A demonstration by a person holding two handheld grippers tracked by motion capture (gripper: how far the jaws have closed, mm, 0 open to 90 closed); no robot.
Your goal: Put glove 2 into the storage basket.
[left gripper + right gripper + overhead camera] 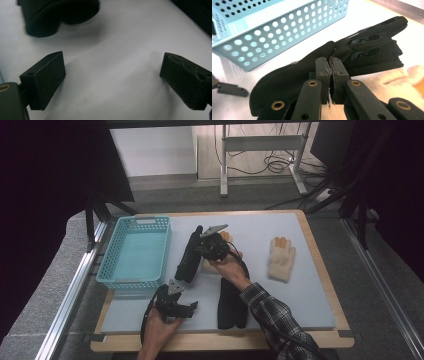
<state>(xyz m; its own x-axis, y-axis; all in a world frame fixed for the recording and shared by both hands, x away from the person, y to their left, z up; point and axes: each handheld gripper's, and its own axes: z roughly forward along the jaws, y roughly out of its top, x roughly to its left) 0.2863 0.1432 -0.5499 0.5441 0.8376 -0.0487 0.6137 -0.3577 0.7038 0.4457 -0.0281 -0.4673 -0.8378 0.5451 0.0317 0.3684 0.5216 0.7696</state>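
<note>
A black glove (pixel 187 256) (pixel 294 75) lies beside the teal basket (pixel 134 251) (pixel 274 37). My right gripper (pixel 209 245) (pixel 329 62) is shut at this glove's edge near the thumb, and the fabric rises to the jaw tips. Under that hand lies a cream glove (pixel 209 266) (pixel 402 75). A second cream glove (pixel 280 258) rests farther right. Another black glove (pixel 232 305) (pixel 57 17) lies near the front edge, partly under the right forearm. My left gripper (pixel 190 307) (pixel 112 77) hovers low over bare mat left of it, open and holding nothing.
The grey mat (pixel 280 310) covers a wooden board (pixel 320 245) with metal rails on both sides. The basket's inside holds nothing. Dark curtains hang at left and right, and a desk frame (pixel 260 150) with cables stands beyond the table.
</note>
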